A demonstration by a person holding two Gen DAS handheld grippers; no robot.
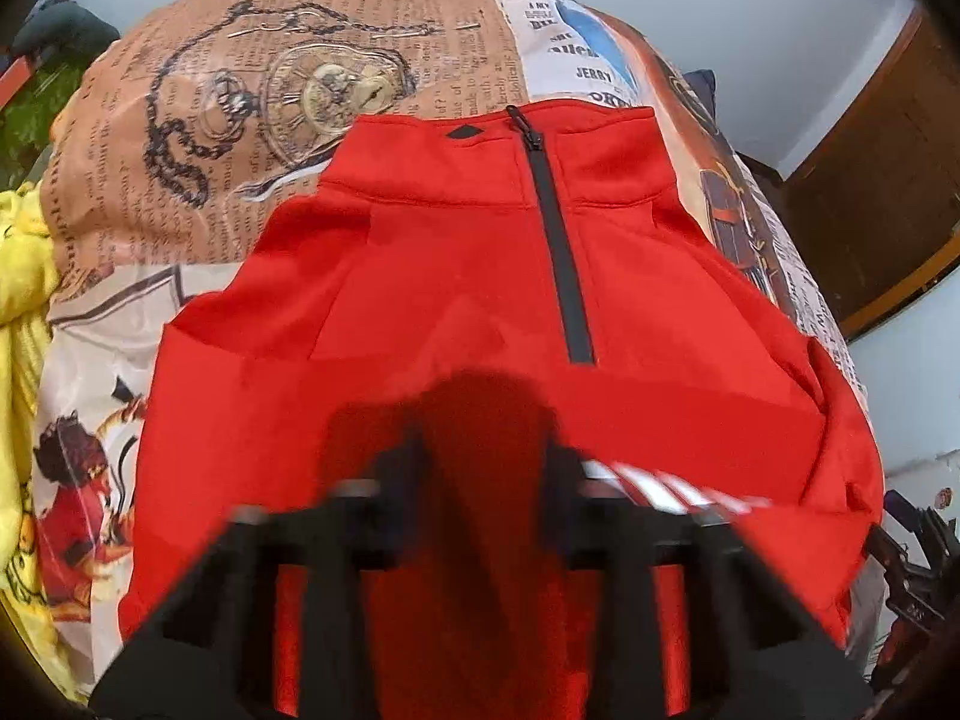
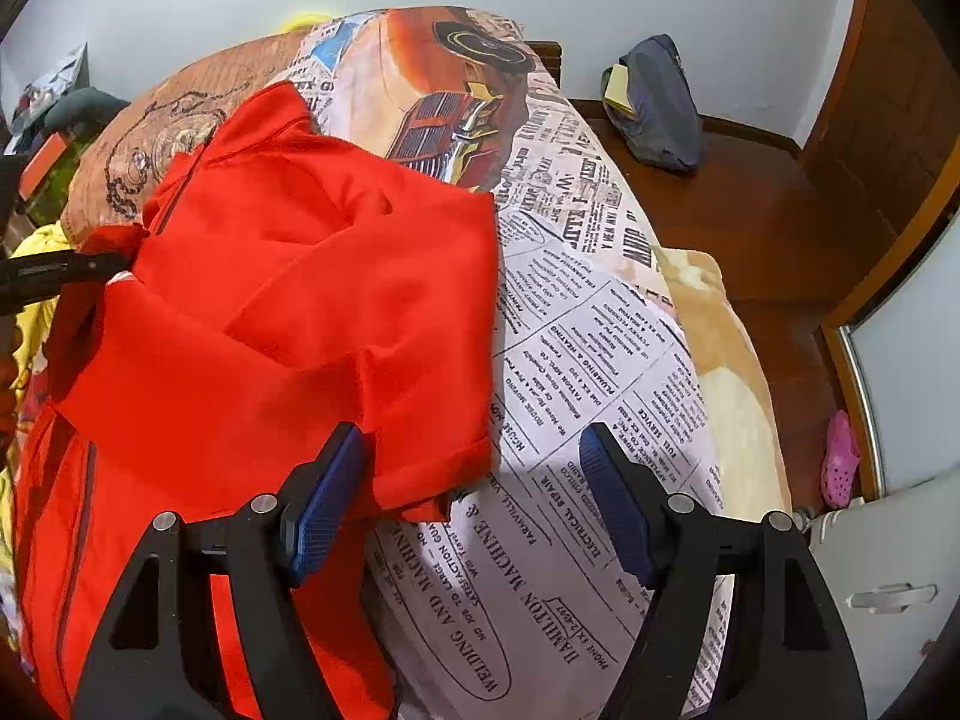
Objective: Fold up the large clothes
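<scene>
A red zip-neck jacket [image 1: 456,276] lies on a bed with a newspaper-print cover [image 1: 312,54], collar at the far end. Its sides are folded inward. In the left wrist view my left gripper [image 1: 486,468] is blurred and its fingers pinch a dark fold of red cloth with white stripes. In the right wrist view the jacket [image 2: 288,300] fills the left half, a folded sleeve lying on top. My right gripper [image 2: 474,468] is open with blue pads [image 2: 327,504], just above the sleeve's cuff edge, holding nothing. The left gripper [image 2: 72,270] shows at the far left, holding red cloth.
Yellow cloth [image 1: 21,312] lies at the bed's left side. The bed cover [image 2: 570,420] runs to a beige blanket [image 2: 726,372] at the right edge. A dark bag [image 2: 657,102] stands on a wooden floor by the wall. A pink shoe [image 2: 840,459] lies near a door.
</scene>
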